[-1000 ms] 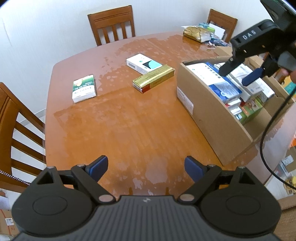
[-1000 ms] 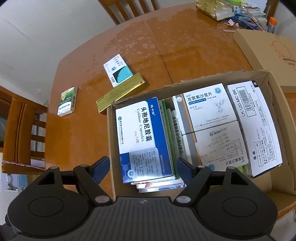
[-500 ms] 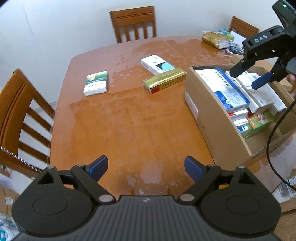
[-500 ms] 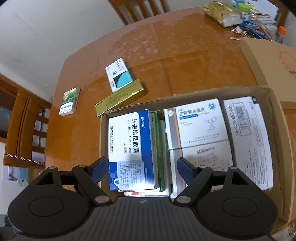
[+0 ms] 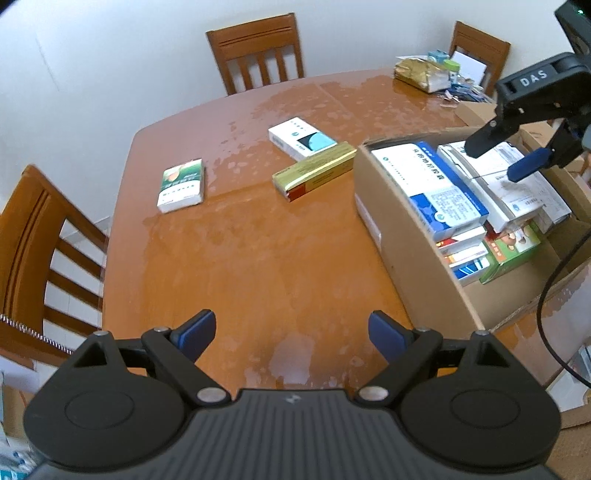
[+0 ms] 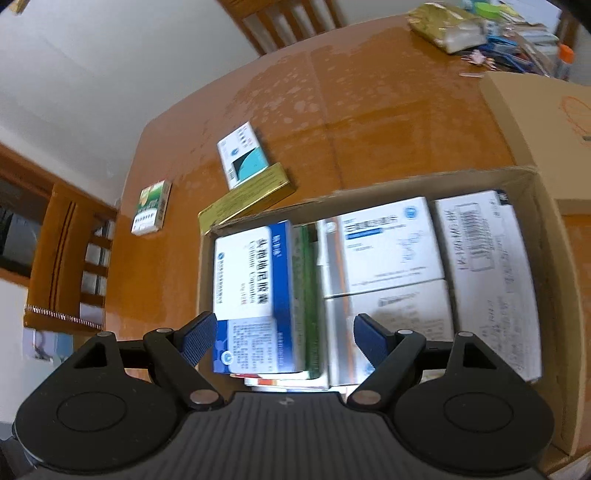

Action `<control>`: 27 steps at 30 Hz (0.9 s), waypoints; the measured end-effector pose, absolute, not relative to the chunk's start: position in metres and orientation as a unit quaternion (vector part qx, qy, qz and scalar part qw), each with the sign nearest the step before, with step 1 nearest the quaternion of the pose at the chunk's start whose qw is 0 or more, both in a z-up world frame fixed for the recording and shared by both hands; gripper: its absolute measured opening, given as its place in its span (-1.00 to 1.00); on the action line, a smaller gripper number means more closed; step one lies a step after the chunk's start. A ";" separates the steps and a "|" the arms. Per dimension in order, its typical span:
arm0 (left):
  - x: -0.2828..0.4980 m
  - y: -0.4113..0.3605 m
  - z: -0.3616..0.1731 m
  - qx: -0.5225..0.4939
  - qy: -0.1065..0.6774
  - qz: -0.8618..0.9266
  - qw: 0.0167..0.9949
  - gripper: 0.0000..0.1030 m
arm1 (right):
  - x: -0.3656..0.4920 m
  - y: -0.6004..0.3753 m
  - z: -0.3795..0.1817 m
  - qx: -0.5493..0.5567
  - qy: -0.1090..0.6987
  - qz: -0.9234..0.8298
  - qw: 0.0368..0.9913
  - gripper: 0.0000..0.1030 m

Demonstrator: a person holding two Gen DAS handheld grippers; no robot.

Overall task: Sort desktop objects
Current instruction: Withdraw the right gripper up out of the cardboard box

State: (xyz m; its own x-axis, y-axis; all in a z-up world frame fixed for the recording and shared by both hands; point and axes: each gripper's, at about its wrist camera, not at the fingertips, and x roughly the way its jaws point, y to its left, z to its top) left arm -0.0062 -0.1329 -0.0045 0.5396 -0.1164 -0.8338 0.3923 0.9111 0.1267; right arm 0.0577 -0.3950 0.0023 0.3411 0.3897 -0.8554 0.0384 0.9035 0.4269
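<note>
Three boxes lie loose on the wooden table (image 5: 258, 258): a green-and-white box (image 5: 181, 185) (image 6: 151, 213), a white box with a teal mark (image 5: 302, 138) (image 6: 242, 155), and a gold box (image 5: 314, 176) (image 6: 247, 199). A cardboard carton (image 5: 413, 258) (image 6: 557, 266) at the right is packed with medicine boxes, a blue-and-white one (image 5: 428, 192) (image 6: 251, 295) on top. My left gripper (image 5: 291, 334) is open over the table's near edge, holding nothing. My right gripper (image 6: 282, 341) (image 5: 498, 157) hangs open above the carton, also holding nothing.
Wooden chairs stand at the far side (image 5: 258, 55), the far right (image 5: 480, 48) and the left (image 5: 33, 251). A gold bag (image 5: 421, 75) (image 6: 447, 22) and small clutter sit at the far right corner. A closed cardboard box (image 6: 543, 114) lies behind the carton.
Both grippers have drawn back and upward, so more of the table and chairs shows. The right gripper stays over the carton. All the boxes have kept their places.
</note>
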 end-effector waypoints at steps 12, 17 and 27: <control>0.018 -0.126 -0.014 0.156 0.463 -0.189 0.852 0.75 | 0.043 -0.413 0.007 0.226 0.551 0.054 0.802 0.67; 0.035 -0.098 -0.025 0.140 0.464 -0.219 0.847 0.75 | 0.042 -0.389 0.030 0.217 0.539 0.045 0.813 0.67; 0.070 -0.034 -0.046 0.101 0.460 -0.275 0.838 0.75 | 0.080 -0.261 0.094 0.205 0.530 0.160 0.807 0.78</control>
